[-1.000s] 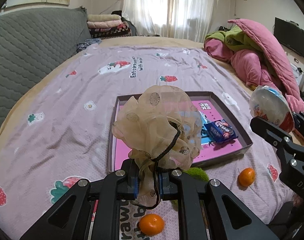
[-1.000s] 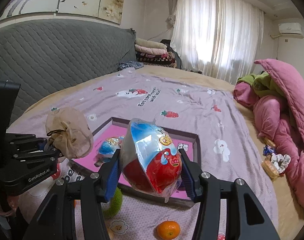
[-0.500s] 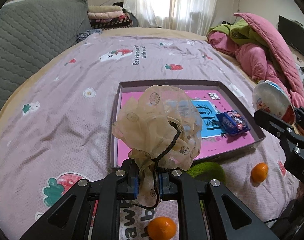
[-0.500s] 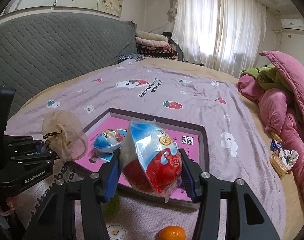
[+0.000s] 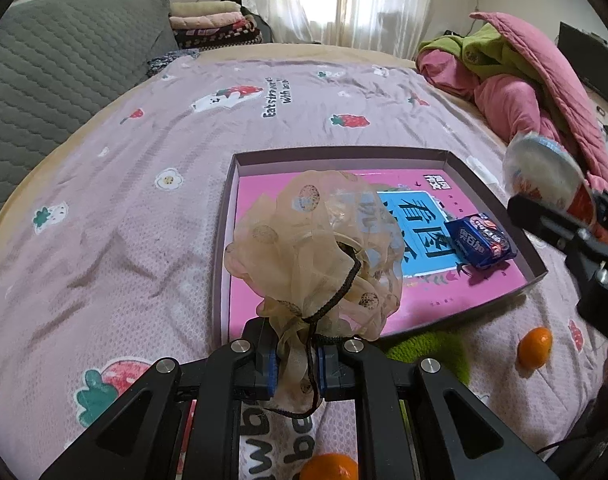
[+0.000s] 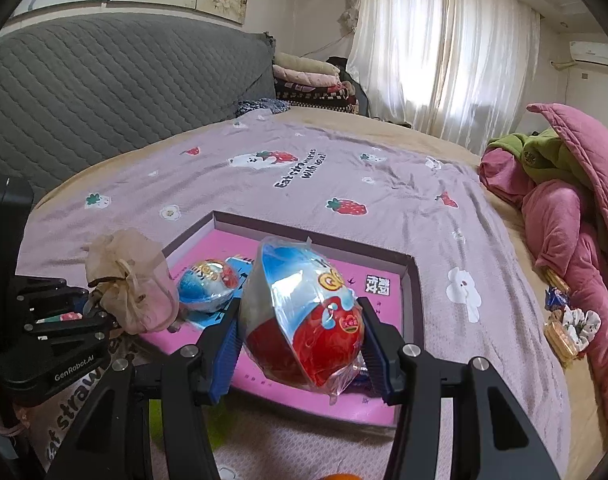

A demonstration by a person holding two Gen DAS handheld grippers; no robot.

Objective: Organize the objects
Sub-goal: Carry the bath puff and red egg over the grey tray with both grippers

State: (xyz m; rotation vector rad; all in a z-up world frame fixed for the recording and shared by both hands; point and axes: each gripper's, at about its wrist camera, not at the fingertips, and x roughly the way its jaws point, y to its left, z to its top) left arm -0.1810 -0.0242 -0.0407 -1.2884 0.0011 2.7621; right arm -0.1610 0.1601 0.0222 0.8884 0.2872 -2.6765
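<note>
My left gripper point(image 5: 295, 362) is shut on the neck of a beige mesh drawstring pouch point(image 5: 320, 252), held over the near left edge of a shallow box point(image 5: 538, 270) with a pink floor. My right gripper point(image 6: 301, 354) is shut on a red, white and blue wrapped egg toy point(image 6: 304, 316), held above the box's near edge point(image 6: 408, 280). A blue cookie packet point(image 5: 480, 240) lies in the box. A second wrapped egg toy point(image 6: 208, 285) also lies in the box. The pouch point(image 6: 131, 280) and left gripper show at the left of the right wrist view.
The box sits on a lilac strawberry-print bedspread point(image 5: 123, 208). Two oranges point(image 5: 536, 347) point(image 5: 330, 467) and a green fuzzy object point(image 5: 428, 354) lie on the bed near the box. Pink and green quilts point(image 6: 564, 192) are piled at right; small snacks point(image 6: 564, 328) lie beside them. A grey headboard point(image 6: 103, 92) stands at left.
Both grippers moved forward and over the box with their loads still held. The box now looks closer and larger in both views.
</note>
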